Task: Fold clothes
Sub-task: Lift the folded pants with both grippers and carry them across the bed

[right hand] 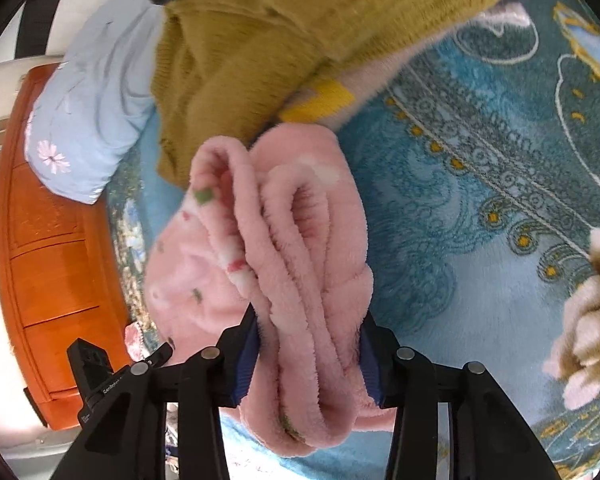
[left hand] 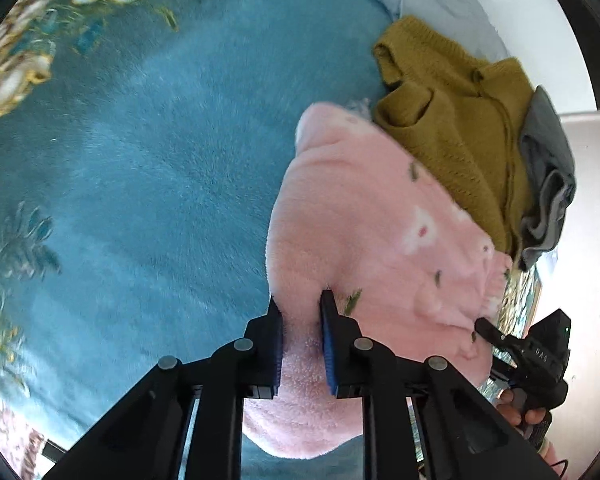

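Observation:
A fluffy pink fleece garment (left hand: 380, 232) with white flowers and green flecks lies on a teal plush blanket (left hand: 140, 160). My left gripper (left hand: 302, 308) is shut on one edge of it. In the right wrist view my right gripper (right hand: 310, 324) is shut on a thick bunch of its folded layers (right hand: 300, 248). A mustard knit sweater (left hand: 452, 120) lies just beyond the pink garment and partly over it; it also shows in the right wrist view (right hand: 260, 40).
A grey garment (left hand: 548, 176) lies beside the sweater. A light blue flowered pillow (right hand: 88, 112) rests by an orange wooden headboard (right hand: 48, 240). The other gripper's body (left hand: 540, 360) is at the right edge. The blanket has floral borders (right hand: 588, 320).

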### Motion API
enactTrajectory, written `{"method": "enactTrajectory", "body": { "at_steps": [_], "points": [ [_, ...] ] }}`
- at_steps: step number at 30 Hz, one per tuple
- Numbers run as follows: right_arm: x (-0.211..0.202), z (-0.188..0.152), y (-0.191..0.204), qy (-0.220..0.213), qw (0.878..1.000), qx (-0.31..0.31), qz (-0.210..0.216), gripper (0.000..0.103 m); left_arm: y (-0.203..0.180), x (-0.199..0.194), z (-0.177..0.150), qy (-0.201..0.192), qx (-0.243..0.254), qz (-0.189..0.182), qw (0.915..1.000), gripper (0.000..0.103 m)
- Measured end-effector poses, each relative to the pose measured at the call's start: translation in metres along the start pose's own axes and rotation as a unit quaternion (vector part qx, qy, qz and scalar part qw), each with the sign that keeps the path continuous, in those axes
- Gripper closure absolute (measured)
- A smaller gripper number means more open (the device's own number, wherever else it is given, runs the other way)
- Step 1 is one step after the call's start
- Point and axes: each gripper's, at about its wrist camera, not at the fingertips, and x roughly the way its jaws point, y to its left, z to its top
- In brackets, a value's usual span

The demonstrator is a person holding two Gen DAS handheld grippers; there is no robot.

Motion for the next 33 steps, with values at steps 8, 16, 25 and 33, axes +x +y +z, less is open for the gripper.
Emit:
{"method": "enactTrajectory", "body": {
  "at_steps": [8, 16, 25, 33],
  "points": [
    [-0.067, -0.004, 0.009, -0.002, 0.999, -0.04, 0.035, 0.057, -0.047, -0.026, -0.046, -0.041, -0.039, 0.0, 0.9984, 0.087],
    [-0.144, -0.014, 0.001, -0.05, 0.996, -0.047, 0.058, 0.057, -0.097, -0.06, -0.087, -0.048, -0.019, -0.008, 0.9986, 0.087],
    [-0.224, -0.062, -0.005, -0.142, 0.988, -0.009, 0.056, 0.057, -0.147, -0.09, -0.092, -0.067, 0.07, -0.056, 0.9937, 0.087],
    [-0.295, -0.111, -0.017, -0.21, 0.977, 0.003, 0.039, 0.057, -0.174, -0.105, -0.122, -0.071, 0.105, -0.121, 0.9846, 0.087]
  ]
}}
